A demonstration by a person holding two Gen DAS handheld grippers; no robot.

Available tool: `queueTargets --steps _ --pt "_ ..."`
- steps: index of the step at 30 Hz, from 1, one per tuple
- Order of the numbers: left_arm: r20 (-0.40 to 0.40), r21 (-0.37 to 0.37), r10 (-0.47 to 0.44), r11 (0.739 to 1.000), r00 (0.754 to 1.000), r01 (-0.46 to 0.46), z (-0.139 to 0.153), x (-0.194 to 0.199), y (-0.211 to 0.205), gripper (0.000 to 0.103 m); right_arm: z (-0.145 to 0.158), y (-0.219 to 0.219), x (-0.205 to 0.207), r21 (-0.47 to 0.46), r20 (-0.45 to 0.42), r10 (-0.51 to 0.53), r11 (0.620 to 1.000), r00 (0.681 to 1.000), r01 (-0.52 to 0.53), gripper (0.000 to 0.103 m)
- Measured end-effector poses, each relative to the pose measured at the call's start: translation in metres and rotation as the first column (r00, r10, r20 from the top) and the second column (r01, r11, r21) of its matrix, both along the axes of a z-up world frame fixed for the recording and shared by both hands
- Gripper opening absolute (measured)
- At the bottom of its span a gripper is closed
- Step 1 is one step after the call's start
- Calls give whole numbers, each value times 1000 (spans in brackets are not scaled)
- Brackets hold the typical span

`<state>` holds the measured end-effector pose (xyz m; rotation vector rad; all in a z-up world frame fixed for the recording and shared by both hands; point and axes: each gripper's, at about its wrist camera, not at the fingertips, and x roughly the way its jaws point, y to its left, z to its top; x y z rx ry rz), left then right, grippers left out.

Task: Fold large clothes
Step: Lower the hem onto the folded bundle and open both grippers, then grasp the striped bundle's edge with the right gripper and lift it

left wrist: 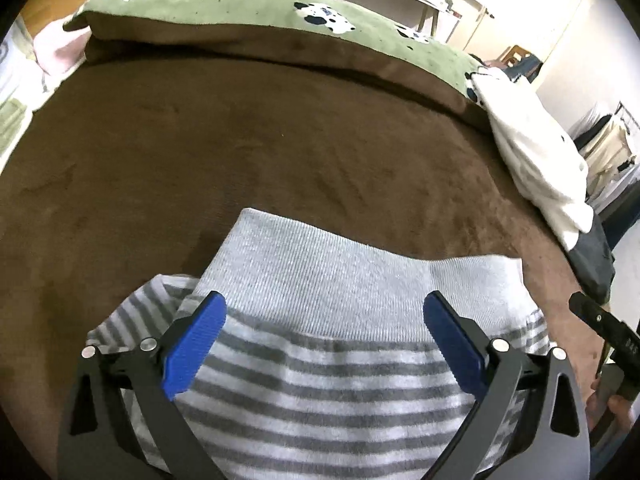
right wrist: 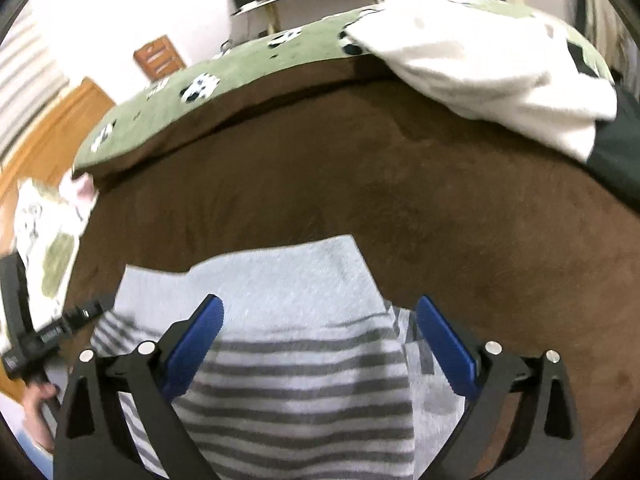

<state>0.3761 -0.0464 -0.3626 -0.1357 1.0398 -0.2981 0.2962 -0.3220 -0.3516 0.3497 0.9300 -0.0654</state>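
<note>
Striped garment [left wrist: 320, 392] lies folded under two released tools, left [left wrist: 324, 344] and right [right wrist: 320, 344].

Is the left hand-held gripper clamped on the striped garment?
No: the left hand-held gripper stands wide open, pads clear of the striped garment lying below.

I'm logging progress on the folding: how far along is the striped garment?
Done: the striped garment lies on the brown blanket folded into a compact stack, its grey ribbed hem on top. In hand: nothing; the left gripper and right gripper both hang open above it. Left: possibly another fold, and the white garment at the bed's edge lies unfolded.
</note>
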Motion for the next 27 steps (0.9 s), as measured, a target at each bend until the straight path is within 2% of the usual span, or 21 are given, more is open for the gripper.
queueTargets --steps 4,10,16,19,22,27 --pt "-18 40 -34 999 999 34 2 -8 -10 96 -4 19 -5 -52 -32 40 998 999 -42 96" --pt "-59 90 -82 992 995 87 -12 -24 -23 96 -18 50 -12 -77 -72 96 992 993 -102 96" --pt "-118 98 -86 990 989 98 -45 -31 -21 97 -43 69 -9 -142 -140 114 981 984 -134 96" --pt "-105 77 -84 993 991 92 -53 -31 -16 97 -58 69 -4 -156 -176 114 978 978 -142 97" --pt "-90 85 -91 992 992 98 -58 -30 -16 97 -68 68 0 -177 -188 121 972 975 -155 98" --pt "-72 93 -89 991 993 95 -65 -26 -20 98 -79 65 5 -163 -186 113 976 976 -144 99"
